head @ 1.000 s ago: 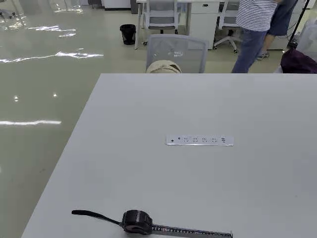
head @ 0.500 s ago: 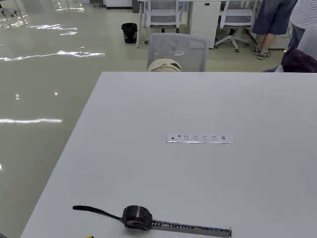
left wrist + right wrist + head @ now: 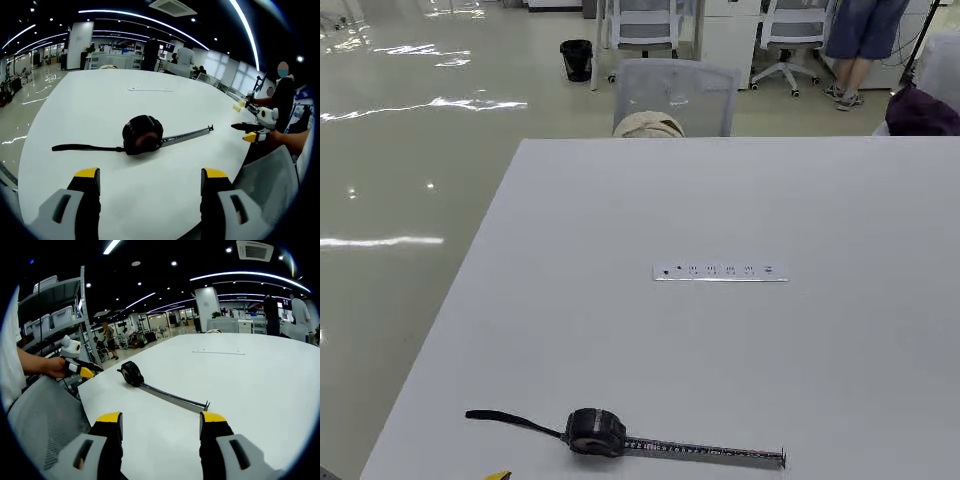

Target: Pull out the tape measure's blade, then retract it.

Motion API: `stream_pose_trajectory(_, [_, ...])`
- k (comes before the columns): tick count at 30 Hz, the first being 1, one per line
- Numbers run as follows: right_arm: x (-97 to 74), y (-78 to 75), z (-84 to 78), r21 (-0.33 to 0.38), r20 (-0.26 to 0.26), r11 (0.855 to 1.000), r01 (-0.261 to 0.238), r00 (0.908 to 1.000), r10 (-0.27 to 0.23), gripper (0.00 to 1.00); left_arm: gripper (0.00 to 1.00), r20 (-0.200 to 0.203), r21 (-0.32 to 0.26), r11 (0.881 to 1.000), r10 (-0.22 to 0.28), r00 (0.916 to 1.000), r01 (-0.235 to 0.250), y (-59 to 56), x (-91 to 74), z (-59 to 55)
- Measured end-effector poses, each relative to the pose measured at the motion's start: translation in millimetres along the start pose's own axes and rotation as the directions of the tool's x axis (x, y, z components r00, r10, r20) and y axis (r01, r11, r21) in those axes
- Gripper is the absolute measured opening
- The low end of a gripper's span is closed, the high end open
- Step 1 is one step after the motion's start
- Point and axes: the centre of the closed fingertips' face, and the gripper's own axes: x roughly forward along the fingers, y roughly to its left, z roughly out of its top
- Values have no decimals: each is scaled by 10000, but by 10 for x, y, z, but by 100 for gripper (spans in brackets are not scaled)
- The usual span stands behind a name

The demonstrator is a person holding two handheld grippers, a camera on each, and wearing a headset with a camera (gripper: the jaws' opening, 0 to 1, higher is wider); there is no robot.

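both pairs of jaws spread, empty: pin the case (image 3: 142, 134) with your left gripper (image 3: 151, 174), feed the blade (image 3: 170, 397) in with your right gripper (image 3: 160, 418).

Power strip (image 3: 720, 272) lies on the table (image 3: 570, 300); grey chair (image 3: 675, 92) beyond — black bin (image 3: 576, 60) farther.

I can read no text here: the printed marks on the tape measure's blade (image 3: 705, 452) are too small.
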Motion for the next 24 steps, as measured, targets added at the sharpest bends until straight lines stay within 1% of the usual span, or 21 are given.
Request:
stream_pose_trajectory(3, [-8,-24,-3,40,64,10000,34,10000,-34,62,81,63,-85,10000,-8,10000,8,-29,16,17])
stream_pose_trajectory(7, [-3,-26,-25,10,18,10000,27,10000,-27,62,81,168,-116,9999,68,9998,-66,-50,51,50])
stream_pose_trajectory(13, [-6,-28,-22,20,86,10000,46,10000,-46,62,82,366,-599,9979,288,9989,-266,-32,101,92])
stream_pose_trajectory(16, [-6,-39,-35,-12,64,10000,29,10000,-29,62,83,360,-751,9966,364,9987,-336,-26,153,78])
stream_pose_trajectory(17, [-9,-46,-33,22,86,10000,7,10000,-7,62,83,353,-932,9950,402,9986,-368,-29,166,81])
stream_pose_trajectory(19, [-15,-66,-35,-18,91,10000,26,10000,-26,62,84,361,-978,9946,397,9986,-360,-48,199,79])
stream_pose_trajectory(22, [-22,-88,-35,17,119,10000,6,9999,-6,62,85,323,-958,9943,510,9982,-477,-56,234,81])
stream_pose_trajectory(24, [-22,-105,-40,22,116,10000,-14,9999,14,62,85,370,-1108,9926,534,9979,-490,-58,259,94])
